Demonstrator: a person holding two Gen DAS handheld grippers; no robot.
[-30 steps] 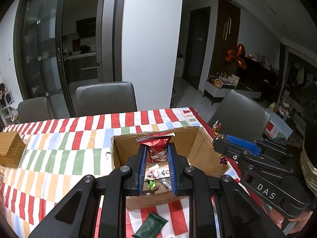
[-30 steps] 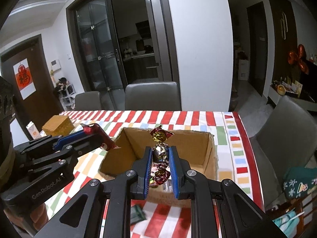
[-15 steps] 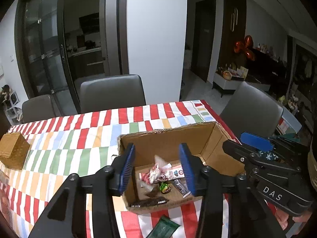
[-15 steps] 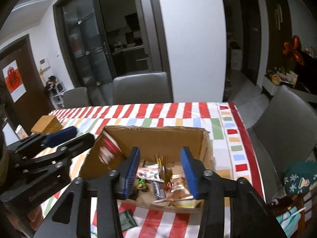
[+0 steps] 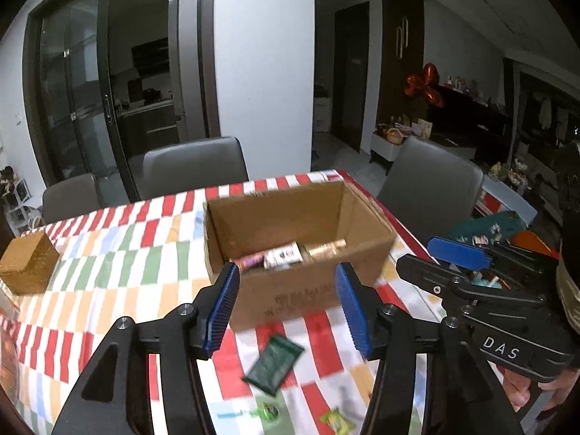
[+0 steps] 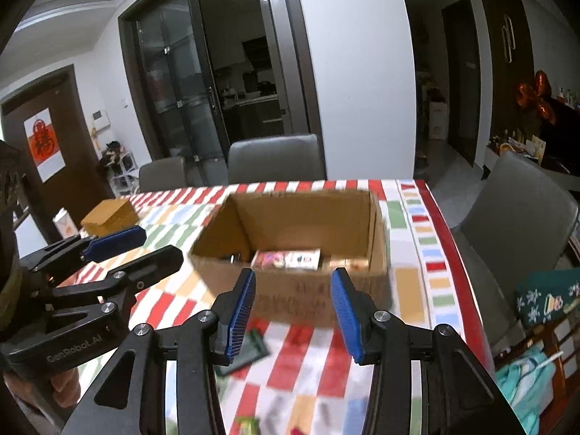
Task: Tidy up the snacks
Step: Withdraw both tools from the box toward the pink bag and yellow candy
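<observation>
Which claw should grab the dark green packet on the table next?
Probably the left claw. It is open and empty, and the dark green packet lies just below the gap between its fingers. From the right claw, also open and empty, the packet sits off to the left, partly hidden behind a finger.

Dim indoor light, pretty murky overall. The striped tablecloth is smeared by motion blur, and black fisheye vignetting is seen at the corners.

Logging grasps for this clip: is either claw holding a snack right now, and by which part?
Nothing is held. The left claw and right claw both stand open and empty; their jaws have just been opening.
</observation>
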